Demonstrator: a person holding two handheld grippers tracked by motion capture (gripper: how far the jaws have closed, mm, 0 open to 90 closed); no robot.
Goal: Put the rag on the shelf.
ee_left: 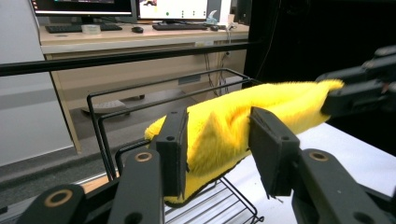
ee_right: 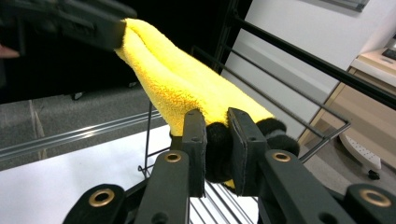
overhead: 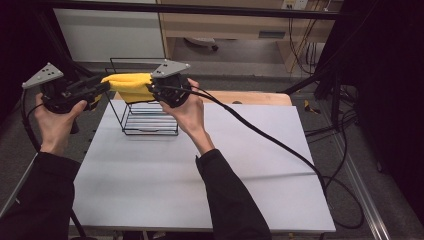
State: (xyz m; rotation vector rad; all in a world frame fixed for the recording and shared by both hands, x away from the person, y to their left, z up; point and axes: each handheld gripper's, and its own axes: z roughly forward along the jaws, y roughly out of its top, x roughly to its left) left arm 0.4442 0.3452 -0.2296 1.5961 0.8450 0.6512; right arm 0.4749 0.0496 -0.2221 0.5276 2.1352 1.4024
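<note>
I have the yellow cloth (overhead: 131, 86) stretched above the wire rack (overhead: 150, 122) on the worktop (overhead: 200, 170), my left tongs (overhead: 102, 89) and right tongs (overhead: 152, 90) each clamped on an end, so next I should lower it evenly over the rack's top bar.

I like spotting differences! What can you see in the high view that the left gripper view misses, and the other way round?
High view alone: the person's hands, sleeves and the white table. Left gripper view alone: a desk with monitors and a keyboard. Both: the yellow cloth held between the left gripper and right gripper, above the wire rack.
</note>
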